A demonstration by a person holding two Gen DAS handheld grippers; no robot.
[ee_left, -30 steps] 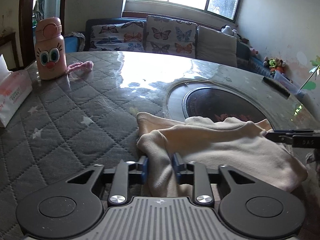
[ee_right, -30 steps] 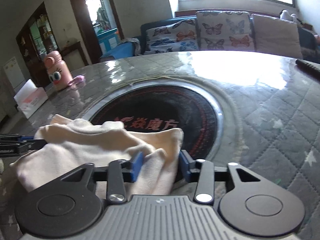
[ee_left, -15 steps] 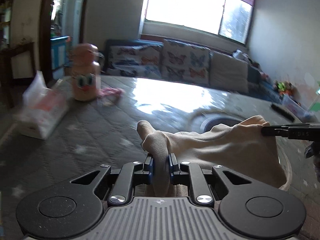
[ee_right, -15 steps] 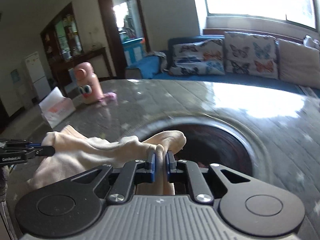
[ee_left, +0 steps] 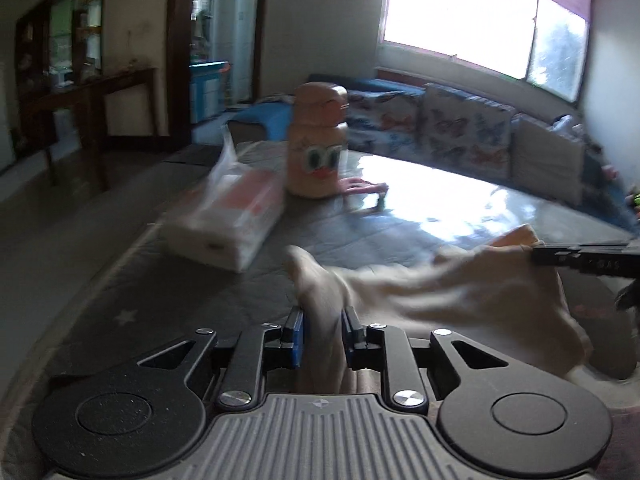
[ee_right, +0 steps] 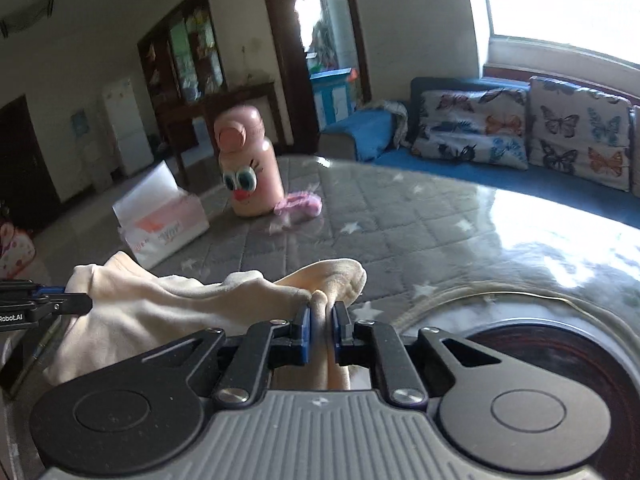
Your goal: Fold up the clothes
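Note:
A cream garment hangs stretched between my two grippers above the quilted grey table. My left gripper is shut on one bunched end of it. My right gripper is shut on the other end. In the right wrist view the garment sags to the left, where the left gripper pinches it. In the left wrist view the right gripper shows at the right edge, holding the cloth's upper corner.
A pink cartoon-face bottle, a tissue box and a small pink cloth stand at the table's far left. A round dark inset plate lies in the table. A sofa with butterfly cushions is behind.
Both grippers closed on the garment's ends and lifted it off the table. Both views have swung left, toward the bottle and the tissue box.

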